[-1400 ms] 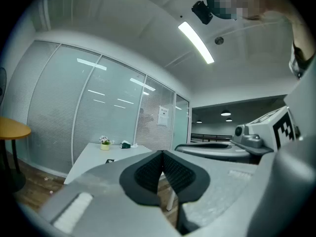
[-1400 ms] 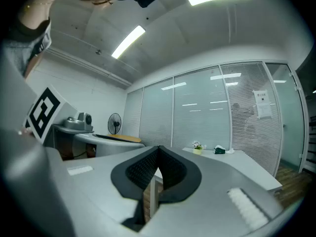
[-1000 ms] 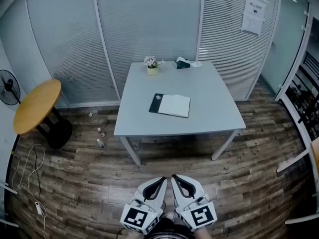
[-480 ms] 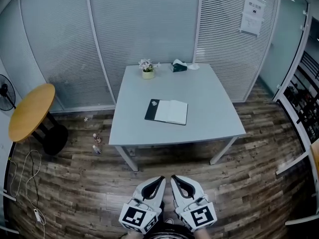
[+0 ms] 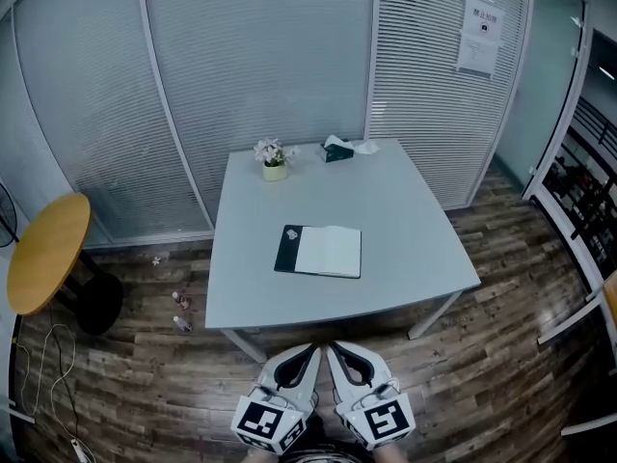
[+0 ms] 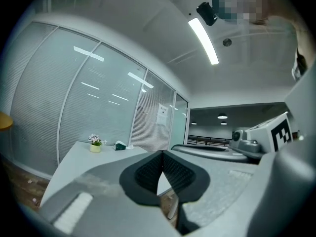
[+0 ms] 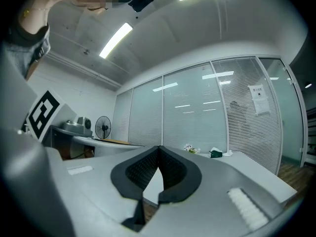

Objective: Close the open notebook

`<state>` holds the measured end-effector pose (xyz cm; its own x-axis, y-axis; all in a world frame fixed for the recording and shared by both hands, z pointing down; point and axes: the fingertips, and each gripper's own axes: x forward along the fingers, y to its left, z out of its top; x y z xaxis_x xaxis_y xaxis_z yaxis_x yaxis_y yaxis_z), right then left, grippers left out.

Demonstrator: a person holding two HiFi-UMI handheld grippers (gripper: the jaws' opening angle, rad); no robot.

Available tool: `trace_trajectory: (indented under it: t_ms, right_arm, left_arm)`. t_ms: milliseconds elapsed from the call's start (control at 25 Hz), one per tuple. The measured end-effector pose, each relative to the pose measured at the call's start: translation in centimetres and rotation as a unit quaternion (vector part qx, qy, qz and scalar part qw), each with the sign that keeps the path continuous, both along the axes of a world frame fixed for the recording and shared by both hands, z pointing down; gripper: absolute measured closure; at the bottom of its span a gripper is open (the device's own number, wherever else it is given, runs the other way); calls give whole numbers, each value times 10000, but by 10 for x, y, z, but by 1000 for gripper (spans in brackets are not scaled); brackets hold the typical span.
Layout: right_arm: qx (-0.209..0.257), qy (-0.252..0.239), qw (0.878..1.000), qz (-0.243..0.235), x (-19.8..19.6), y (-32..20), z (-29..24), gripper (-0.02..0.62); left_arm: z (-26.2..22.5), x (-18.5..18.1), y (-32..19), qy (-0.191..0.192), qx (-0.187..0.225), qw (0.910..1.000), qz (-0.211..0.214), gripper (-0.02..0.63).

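Note:
An open notebook (image 5: 319, 251) with a dark cover and white pages lies flat on the grey table (image 5: 405, 249), slightly left of its middle. My left gripper (image 5: 307, 353) and right gripper (image 5: 337, 351) hang side by side at the bottom of the head view, just short of the table's near edge. Both are shut with nothing between the jaws. In the left gripper view the left gripper (image 6: 161, 153) has its dark pads meeting at the tip. The right gripper (image 7: 158, 148) looks the same in its own view. The notebook is hidden in both gripper views.
A small flower pot (image 5: 274, 161) and a green tissue box (image 5: 336, 149) stand at the table's far edge. A round wooden side table (image 5: 43, 252) stands at the left. Glass walls with blinds close the back. Small items (image 5: 178, 312) lie on the wood floor.
The table and notebook have come closer and lower in the head view; both grippers now sit just at its near edge. Both jaws stayed shut.

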<state>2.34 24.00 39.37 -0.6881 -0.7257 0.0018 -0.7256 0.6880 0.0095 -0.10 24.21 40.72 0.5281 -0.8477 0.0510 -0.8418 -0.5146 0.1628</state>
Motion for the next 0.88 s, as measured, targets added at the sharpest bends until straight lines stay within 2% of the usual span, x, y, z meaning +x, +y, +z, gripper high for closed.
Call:
trace_trajectory:
  t_ms: [480, 880]
  right_arm:
    - [-116, 81, 9998, 156, -41, -68, 11, 592]
    - [-132, -11, 9995, 296, -57, -94, 10, 592]
  left_arm:
    - [7, -44, -69, 149, -52, 9999, 24, 603]
    - [7, -67, -93, 161, -36, 9999, 44, 603]
